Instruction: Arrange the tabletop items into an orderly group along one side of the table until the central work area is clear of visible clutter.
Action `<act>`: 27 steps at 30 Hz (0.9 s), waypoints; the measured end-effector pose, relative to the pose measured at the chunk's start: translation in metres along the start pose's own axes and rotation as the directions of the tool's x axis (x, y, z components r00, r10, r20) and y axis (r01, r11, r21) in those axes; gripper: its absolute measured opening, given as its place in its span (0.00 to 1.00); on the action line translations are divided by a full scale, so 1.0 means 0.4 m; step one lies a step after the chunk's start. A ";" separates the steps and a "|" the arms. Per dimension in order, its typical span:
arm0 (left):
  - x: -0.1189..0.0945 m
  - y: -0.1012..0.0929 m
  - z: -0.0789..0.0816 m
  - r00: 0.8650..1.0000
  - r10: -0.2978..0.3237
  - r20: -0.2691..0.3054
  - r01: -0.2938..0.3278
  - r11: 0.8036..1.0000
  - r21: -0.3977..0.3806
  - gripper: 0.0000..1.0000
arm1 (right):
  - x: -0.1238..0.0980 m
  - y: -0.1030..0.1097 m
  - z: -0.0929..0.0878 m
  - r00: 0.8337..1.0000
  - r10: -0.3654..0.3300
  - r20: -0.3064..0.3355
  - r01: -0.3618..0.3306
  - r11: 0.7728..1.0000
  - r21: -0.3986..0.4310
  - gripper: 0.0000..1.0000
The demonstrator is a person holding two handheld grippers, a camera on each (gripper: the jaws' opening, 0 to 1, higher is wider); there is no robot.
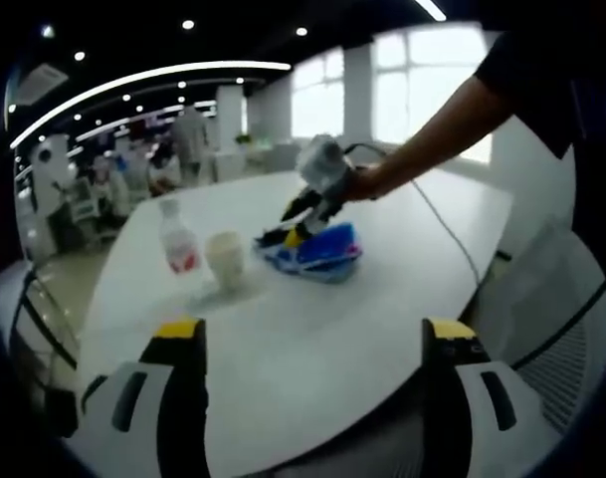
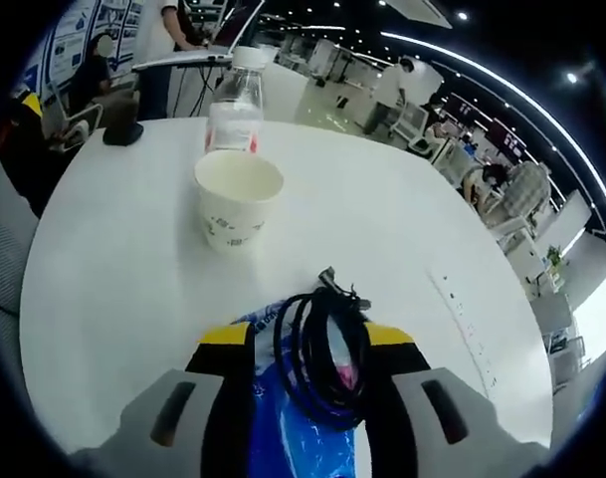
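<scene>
Right gripper [image 2: 307, 344]: in the right gripper view its yellow-tipped jaws are standing either side of a coiled black cable [image 2: 322, 354], which is lying on a blue plastic packet [image 2: 293, 438]; whether the jaws are pinching the coil or merely flanking it, I cannot tell.
Black cable: looking light and limp, likely to sag or uncoil if lifted by one strand; taking the bundled loops across their width seems the safer hold.
Blue packet: looking thin, soft and slippery, probably crinkling and sliding on the tabletop [image 2: 103, 299]; a pinch at an edge is looking best.
Left gripper [image 1: 312, 334]: hanging low over the near edge of the tabletop with jaws spread wide and nothing between them, well apart from the items.
Paper cup [image 2: 238, 199]: standing upright beyond the packet, open and seemingly empty; light, easily crushed, so a gentle hold on the wall is suiting it.
Water bottle [image 2: 235, 105]: standing upright just behind the cup, clear plastic with a red label; stiffer and heavier if filled, best gripped mid-body.
Dark small object [image 2: 123, 132]: lying near the far rim, too small to identify.
</scene>
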State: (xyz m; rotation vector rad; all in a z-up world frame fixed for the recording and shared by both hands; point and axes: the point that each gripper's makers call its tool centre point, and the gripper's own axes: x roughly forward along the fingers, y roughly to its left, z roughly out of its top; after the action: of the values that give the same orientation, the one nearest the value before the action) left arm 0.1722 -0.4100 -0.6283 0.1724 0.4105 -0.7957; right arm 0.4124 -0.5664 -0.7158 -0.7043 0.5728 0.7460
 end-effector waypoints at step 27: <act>-0.008 0.006 -0.001 1.000 0.006 0.006 -0.006 1.000 -0.003 0.79 | 0.025 0.001 -0.009 0.998 -0.017 -0.066 0.026 0.991 0.135 0.13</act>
State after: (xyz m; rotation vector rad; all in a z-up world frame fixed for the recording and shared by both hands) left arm 0.1720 -0.4060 -0.6274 0.1680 0.4056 -0.7893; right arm 0.4173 -0.5646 -0.7249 -0.6092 0.6679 0.6597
